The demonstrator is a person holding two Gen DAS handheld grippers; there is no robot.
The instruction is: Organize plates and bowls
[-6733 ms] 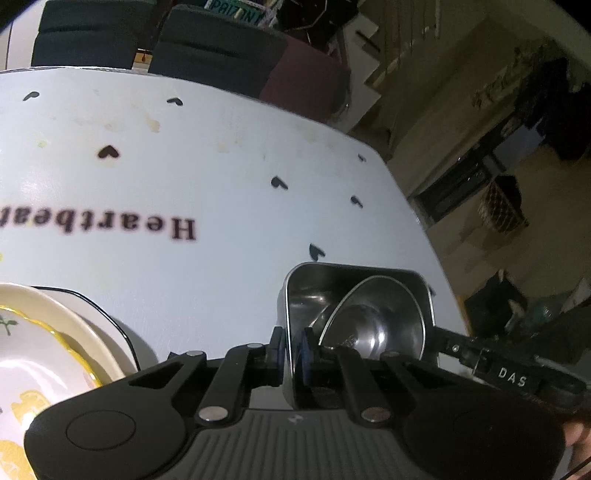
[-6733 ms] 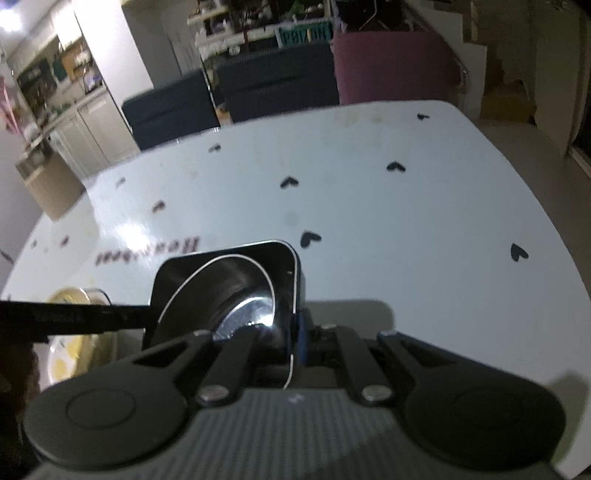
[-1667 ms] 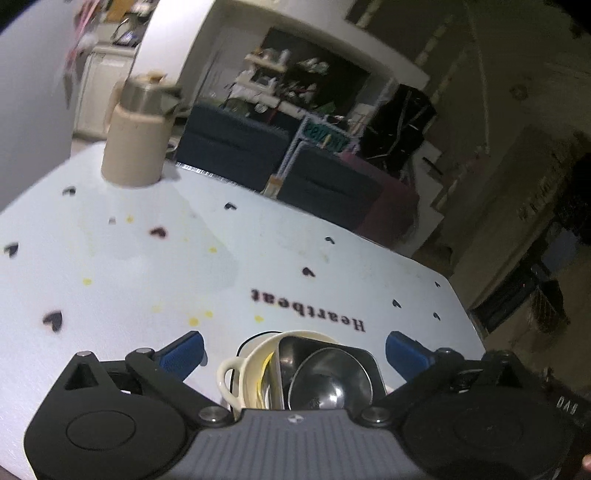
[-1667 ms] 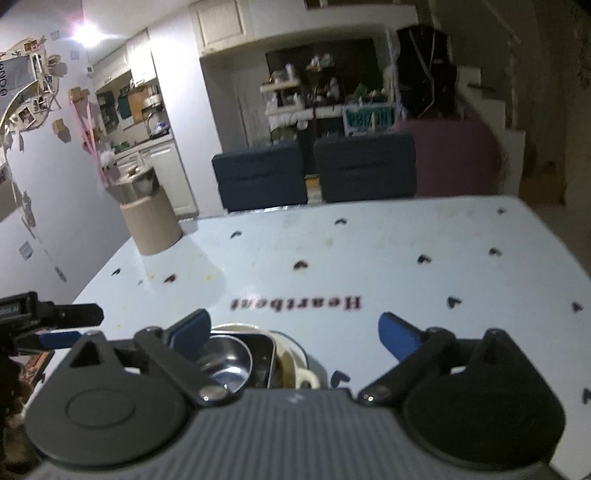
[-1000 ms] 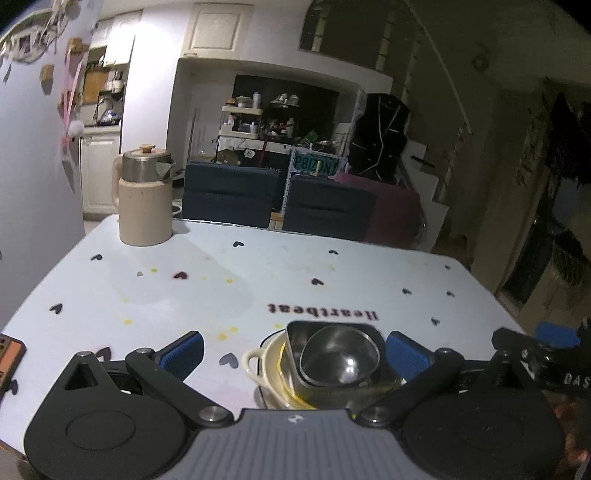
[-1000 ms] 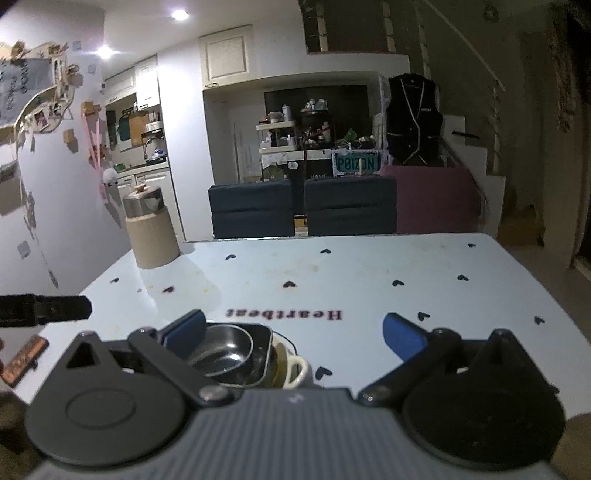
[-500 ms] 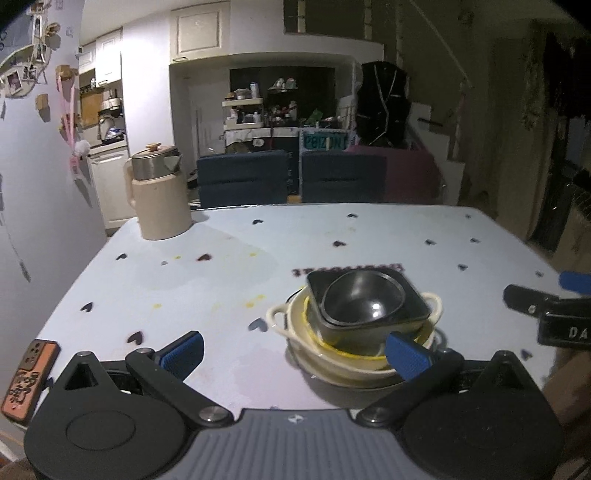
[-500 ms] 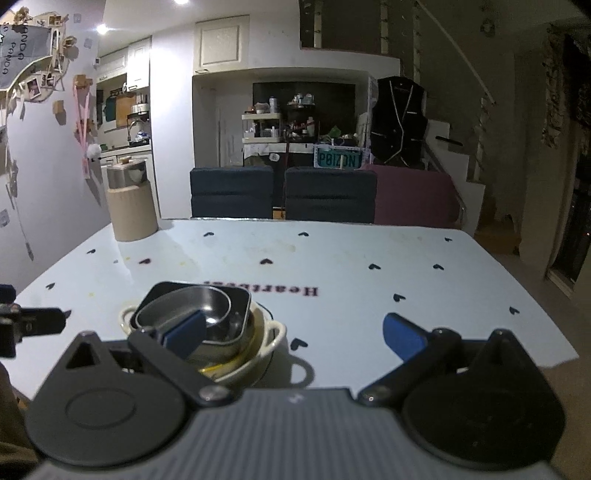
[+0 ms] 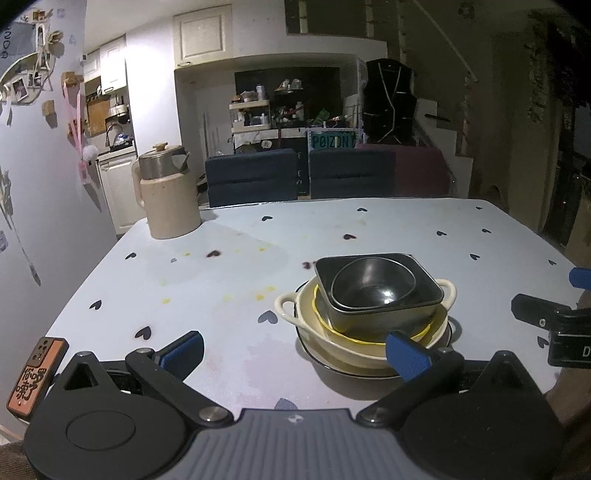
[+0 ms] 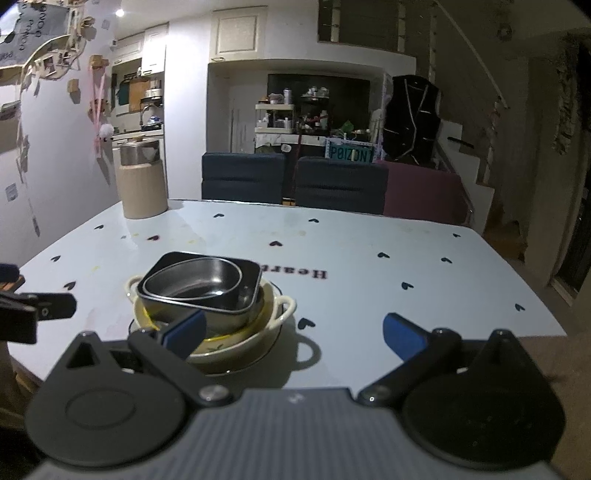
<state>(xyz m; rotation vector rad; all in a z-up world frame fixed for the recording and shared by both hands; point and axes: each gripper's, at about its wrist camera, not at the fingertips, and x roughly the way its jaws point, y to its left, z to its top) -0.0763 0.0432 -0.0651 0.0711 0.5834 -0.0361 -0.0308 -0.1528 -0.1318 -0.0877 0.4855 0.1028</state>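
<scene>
Stack: steel bowls nesting in cream dishes on tabletop. Both grippers hanging apart, empty. Advice: leave stack centred, undisturbed.

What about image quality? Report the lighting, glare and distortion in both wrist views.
Left wrist: dim room, small highlight inside the round steel bowl, fisheye bends the table edges. Right wrist: ceiling lamp flares top left, glare on the round steel bowl, handled bowl casts a shadow toward the camera.
</scene>
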